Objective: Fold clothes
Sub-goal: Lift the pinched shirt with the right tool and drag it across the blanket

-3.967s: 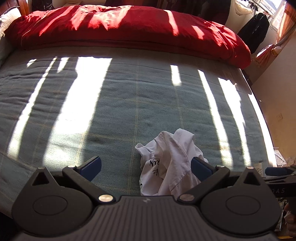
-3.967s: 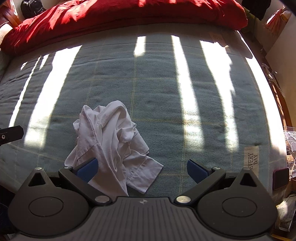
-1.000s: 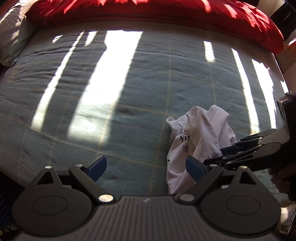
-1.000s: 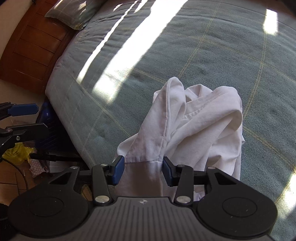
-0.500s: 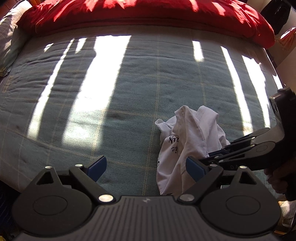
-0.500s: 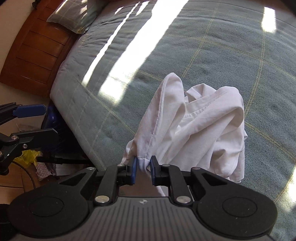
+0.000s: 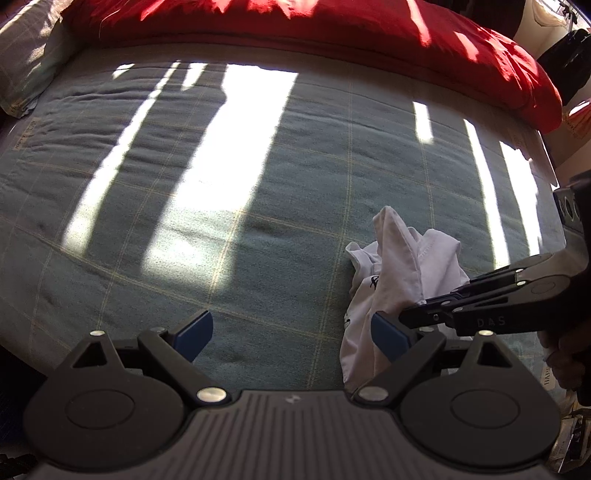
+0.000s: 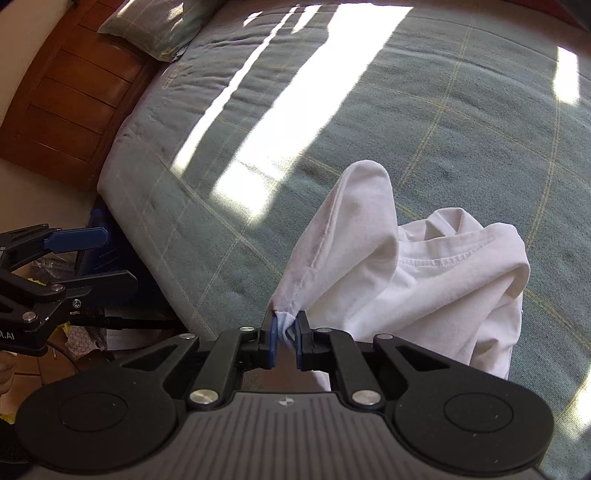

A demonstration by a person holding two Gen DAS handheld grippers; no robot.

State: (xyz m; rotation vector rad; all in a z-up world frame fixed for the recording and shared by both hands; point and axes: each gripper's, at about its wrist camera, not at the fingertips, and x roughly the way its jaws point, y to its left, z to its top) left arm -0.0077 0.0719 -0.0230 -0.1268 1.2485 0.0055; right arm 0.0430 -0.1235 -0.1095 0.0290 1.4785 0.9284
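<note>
A crumpled white shirt [image 8: 424, 273] lies on the green blanket [image 8: 369, 110] near the bed's front edge. My right gripper [image 8: 285, 328] is shut on a pinched edge of the shirt, which rises in a taut ridge from the pile. In the left wrist view the same white shirt [image 7: 399, 266] sits at right, with the right gripper [image 7: 424, 303] reaching in from the right side. My left gripper [image 7: 291, 330] hangs open over the blanket [image 7: 221, 184] to the left of the shirt, holding nothing. Black lettering shows on the shirt's lower fold.
A red duvet [image 7: 332, 33] is bunched along the far side of the bed. A pillow [image 8: 155, 26] and wooden headboard [image 8: 66, 99] lie at the left end. Floor clutter sits below the bed's edge [image 8: 85, 332]. A hand [image 7: 565, 354] holds the right gripper.
The right gripper has closed fully on the shirt's edge and lifted it, stretching the fabric into a ridge. The left gripper stayed open and shifted slightly left of the shirt.
</note>
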